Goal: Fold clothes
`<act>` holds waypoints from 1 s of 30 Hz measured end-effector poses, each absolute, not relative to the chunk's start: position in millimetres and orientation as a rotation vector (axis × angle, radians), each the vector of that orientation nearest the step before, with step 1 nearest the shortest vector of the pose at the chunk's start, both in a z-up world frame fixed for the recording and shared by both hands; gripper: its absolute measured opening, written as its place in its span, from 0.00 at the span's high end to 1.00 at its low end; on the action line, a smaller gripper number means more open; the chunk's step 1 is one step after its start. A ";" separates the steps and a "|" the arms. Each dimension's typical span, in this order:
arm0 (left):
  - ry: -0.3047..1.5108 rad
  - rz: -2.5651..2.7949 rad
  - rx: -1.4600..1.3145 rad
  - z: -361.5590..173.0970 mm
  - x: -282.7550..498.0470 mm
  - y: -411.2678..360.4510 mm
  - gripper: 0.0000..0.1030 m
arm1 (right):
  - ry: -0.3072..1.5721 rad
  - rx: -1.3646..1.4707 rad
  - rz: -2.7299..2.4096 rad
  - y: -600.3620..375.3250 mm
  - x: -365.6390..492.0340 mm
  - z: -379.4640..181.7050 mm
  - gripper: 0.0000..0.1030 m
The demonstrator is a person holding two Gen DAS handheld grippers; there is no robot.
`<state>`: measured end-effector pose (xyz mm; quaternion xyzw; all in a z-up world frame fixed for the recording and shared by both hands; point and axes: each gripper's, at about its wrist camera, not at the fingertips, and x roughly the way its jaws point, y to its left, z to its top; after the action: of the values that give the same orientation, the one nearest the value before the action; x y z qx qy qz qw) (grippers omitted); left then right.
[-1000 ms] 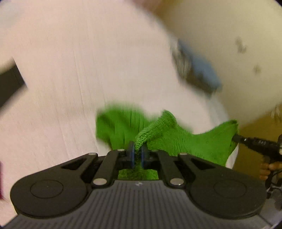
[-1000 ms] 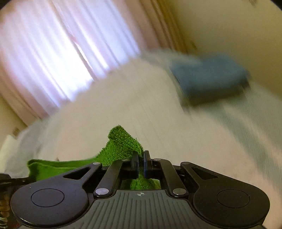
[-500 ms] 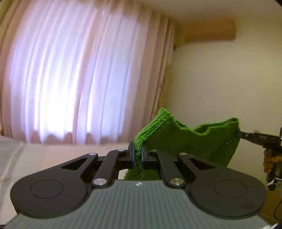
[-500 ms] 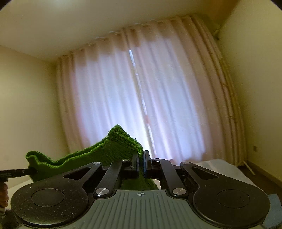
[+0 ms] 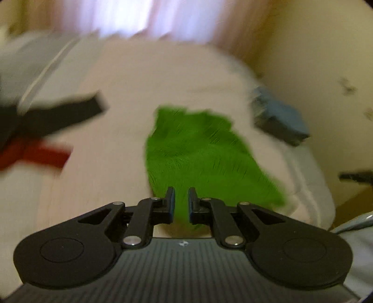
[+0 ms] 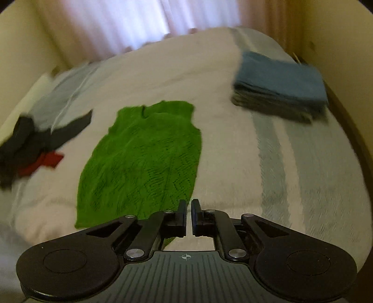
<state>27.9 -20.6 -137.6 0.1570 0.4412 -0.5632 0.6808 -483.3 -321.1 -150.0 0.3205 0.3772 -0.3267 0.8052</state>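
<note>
- Left wrist view: the left gripper [image 5: 181, 198] points down at a bed [image 5: 130, 77] with a pale cover. Its jaws are opening, with a clear gap between the blue-lined pads and nothing caught in it.
- The green knitted top [image 5: 198, 151] lies spread on the bed just beyond the fingertips, its near edge passing behind them; the picture is blurred.
- To the left lie dark clothes [image 5: 53, 118] with a red piece [image 5: 44, 156] below them. To the right, by the bed's edge, sits a blue folded stack [image 5: 277, 118].
- Right wrist view: the right gripper [image 6: 188, 209] also has its jaws opening, a narrow gap, empty.
- The green knitted top [image 6: 144, 160] lies flat on the bed [image 6: 233, 163], neckline at the far end, its near hem just behind the left finger.
- The dark clothes [image 6: 35, 137] and red piece [image 6: 42, 163] are on the left, well apart from the blue folded stack [image 6: 279, 88] far right.
- Pink curtains [image 6: 139, 21] hang behind the bed.
</note>
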 end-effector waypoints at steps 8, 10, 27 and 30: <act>1.094 -1.109 0.243 -156.2 12.4 -30.6 0.63 | 0.674 0.950 -0.709 -371.3 -468.8 -186.3 0.16; 1.143 -1.094 0.229 -173.9 13.1 -38.1 0.61 | 0.673 1.057 -0.703 -378.7 -465.0 -210.3 0.16; 1.517 -0.931 0.052 -365.6 50.1 -66.3 0.61 | 0.539 1.658 -0.703 -364.2 -456.0 -415.2 0.35; 1.548 -0.906 0.006 -388.0 55.5 -67.5 0.61 | 0.437 1.728 -0.686 -361.1 -455.6 -436.5 0.45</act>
<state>55.5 -67.5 -388.0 0.0028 0.6745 -0.3946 0.6240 -455.6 -361.1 -436.5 0.7386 0.1866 -0.2931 0.5777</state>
